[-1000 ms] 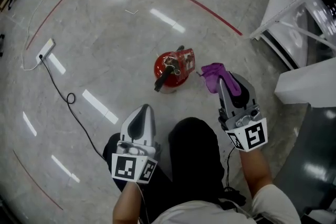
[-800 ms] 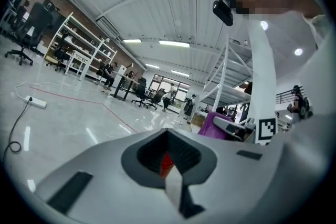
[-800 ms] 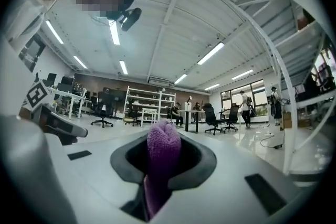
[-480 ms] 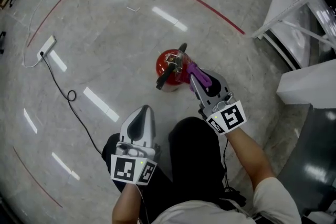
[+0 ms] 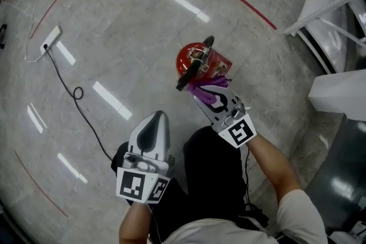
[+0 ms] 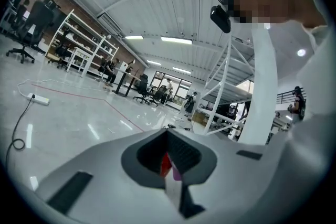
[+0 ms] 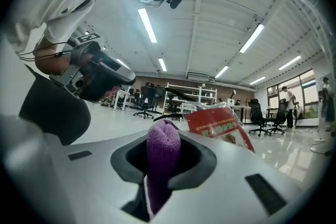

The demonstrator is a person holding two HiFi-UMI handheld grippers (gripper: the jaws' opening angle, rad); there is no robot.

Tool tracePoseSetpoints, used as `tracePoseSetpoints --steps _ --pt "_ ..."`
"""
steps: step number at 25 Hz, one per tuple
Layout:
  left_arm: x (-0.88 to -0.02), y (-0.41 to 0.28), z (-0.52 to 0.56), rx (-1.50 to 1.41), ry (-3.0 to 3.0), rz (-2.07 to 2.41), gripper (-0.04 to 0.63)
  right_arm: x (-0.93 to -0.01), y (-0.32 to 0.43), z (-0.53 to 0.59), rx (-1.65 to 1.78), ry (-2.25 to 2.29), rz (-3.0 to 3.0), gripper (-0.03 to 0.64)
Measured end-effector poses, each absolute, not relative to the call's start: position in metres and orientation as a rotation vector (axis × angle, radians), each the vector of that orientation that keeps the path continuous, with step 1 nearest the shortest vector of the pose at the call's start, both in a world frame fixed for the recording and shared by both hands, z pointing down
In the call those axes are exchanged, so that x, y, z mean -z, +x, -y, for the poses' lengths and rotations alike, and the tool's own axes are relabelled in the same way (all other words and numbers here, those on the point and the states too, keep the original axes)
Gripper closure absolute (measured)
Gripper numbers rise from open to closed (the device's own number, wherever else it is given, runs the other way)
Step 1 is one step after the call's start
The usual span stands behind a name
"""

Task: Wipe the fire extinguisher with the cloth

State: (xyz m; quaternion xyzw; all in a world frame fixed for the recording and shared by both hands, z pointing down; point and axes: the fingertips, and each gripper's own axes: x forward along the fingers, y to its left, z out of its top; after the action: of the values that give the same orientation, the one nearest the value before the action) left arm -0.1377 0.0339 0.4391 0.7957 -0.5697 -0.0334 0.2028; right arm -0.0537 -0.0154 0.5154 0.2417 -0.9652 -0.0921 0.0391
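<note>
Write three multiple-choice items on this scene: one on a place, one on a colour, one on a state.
1. The fire extinguisher stands: A) on the floor B) on a table C) on a shelf.
2. The cloth is: A) yellow B) purple C) white.
3. The right gripper is: A) open and empty B) shut on the cloth C) lying on the floor.

A: the head view shows it upright on the floor.
B: the head and right gripper views show purple.
B: its jaws pinch the cloth.
</note>
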Motion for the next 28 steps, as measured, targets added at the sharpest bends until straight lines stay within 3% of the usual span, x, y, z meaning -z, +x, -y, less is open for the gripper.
tracePoseSetpoints --steps 15,28 --pt "-0.451 -0.136 -0.031 0.074 2.214 1.578 0.591 -0.607 -0.063 0.012 -0.05 0.688 2.964 0.549" --pt "-0.463 -0.143 -0.035 0.028 2.189 1.585 0.591 -0.713 -0.081 0.013 -0.112 0.634 2.896 0.549"
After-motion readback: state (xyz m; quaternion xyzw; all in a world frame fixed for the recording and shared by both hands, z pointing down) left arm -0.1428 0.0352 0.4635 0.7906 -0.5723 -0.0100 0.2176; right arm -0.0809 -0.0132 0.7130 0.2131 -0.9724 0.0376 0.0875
